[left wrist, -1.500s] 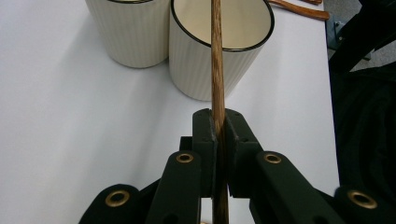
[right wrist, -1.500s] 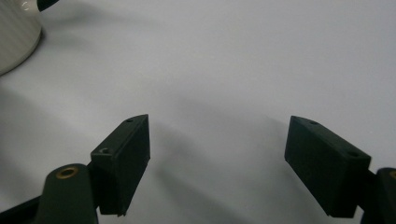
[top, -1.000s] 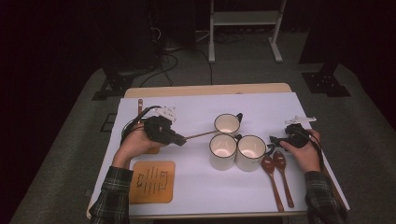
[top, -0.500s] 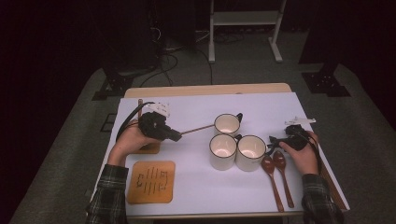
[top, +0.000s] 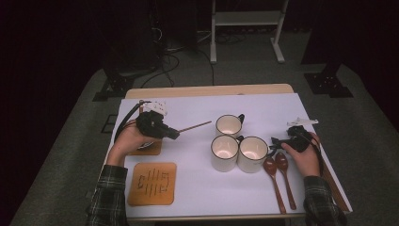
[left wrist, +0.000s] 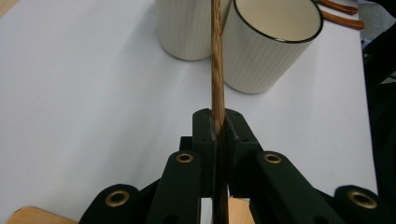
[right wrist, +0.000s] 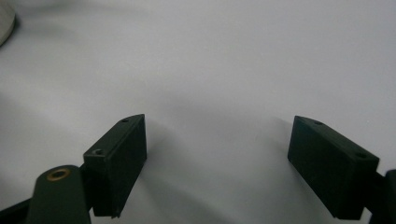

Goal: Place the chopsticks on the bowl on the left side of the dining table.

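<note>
Left tongs (left wrist: 217,128): clamped on a wooden stick (left wrist: 216,56), aimed toward the mugs (top: 225,153).
Right tongs (right wrist: 217,163): held wide apart, nothing gripped, above the white bench (top: 197,188).

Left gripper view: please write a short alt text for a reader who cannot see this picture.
The left hand-held gripper is shut on a thin wooden stick that runs straight up the picture. Behind it, two cream ribbed mugs stand on the white table.
</note>
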